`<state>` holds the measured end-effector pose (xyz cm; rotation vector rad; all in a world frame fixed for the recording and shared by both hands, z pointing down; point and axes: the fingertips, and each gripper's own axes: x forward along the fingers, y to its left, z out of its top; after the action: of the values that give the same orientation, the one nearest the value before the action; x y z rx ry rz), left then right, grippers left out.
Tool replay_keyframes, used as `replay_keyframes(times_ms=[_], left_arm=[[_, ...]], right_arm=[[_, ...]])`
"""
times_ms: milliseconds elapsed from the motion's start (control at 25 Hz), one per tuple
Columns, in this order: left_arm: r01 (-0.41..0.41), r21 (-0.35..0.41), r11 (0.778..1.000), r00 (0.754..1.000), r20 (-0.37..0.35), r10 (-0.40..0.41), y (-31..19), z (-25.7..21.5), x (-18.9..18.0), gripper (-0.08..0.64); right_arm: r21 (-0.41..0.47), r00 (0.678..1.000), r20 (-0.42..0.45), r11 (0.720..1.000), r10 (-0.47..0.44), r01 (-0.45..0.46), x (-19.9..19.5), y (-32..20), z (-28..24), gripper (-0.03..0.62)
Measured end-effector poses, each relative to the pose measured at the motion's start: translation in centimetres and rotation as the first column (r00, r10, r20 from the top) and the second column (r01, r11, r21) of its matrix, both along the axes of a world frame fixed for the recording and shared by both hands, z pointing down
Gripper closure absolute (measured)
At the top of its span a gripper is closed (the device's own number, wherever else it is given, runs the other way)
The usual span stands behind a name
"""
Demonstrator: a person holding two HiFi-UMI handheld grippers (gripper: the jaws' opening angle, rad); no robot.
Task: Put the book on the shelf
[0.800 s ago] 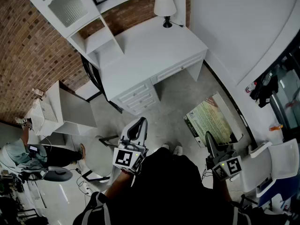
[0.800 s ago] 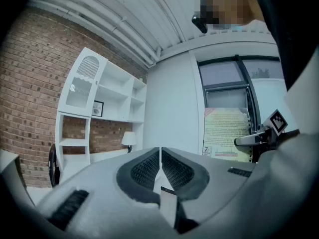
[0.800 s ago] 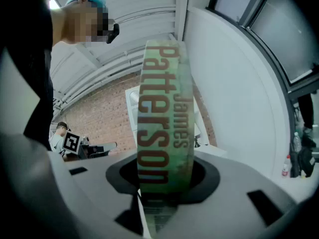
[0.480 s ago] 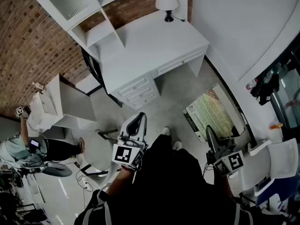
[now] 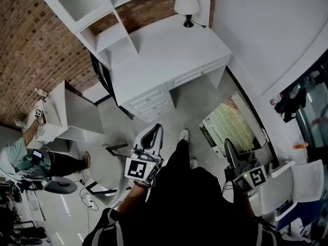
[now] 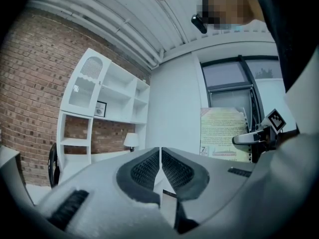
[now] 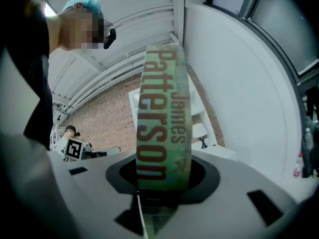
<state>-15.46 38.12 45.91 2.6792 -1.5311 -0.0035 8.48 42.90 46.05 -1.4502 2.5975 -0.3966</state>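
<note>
Seen from the head camera, a person (image 5: 189, 201) stands on a grey floor (image 5: 187, 104) facing a white desk (image 5: 169, 50) with a lamp (image 5: 186, 5) against a brick wall (image 5: 31, 50). The shelf (image 5: 110, 35) rises at the desk's left end, well apart from the book (image 5: 231, 129), whose green cover lies flat ahead of the right gripper (image 5: 229, 150). The left gripper (image 5: 152, 133) is held level alongside. Only the left gripper view shows its ribbed pads (image 6: 144, 169) pressed together with nothing between them, the book's cover off to the right. The right gripper view adds what neither other view gives: the jaws clamped on the book's upright spine, lettered "James Patterson", and a second person (image 7: 70, 132) by the brick wall.
</note>
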Motion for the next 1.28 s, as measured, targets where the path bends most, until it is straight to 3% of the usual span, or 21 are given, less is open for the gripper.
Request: replay_keyframes(times_ms=[840,1080,1280], left_arm=[[-0.073,0.012,0.997,0.997,0.0,0.073,-18.2,-0.7,-0.2,0.531],[-0.094,0.003,0.996,0.995,-0.017,0.095,-23.2,-0.8,-1.1,0.531],[-0.125,0.025,0.992,0.992,0.012,0.124,-26.2,0.1,-2.0,0.531]], right_arm=[[0.009,1.0,-0.024,1.0,0.005,-0.005,-1.8,-16.6,-2.2,0.428],[-0.014,0.999,-0.032,0.999,0.044,-0.045,-2.6,-21.3,-2.2,0.428],[-0.015,0.997,-0.03,0.997,0.074,-0.074,-3.1,-23.5,-2.0,0.428]])
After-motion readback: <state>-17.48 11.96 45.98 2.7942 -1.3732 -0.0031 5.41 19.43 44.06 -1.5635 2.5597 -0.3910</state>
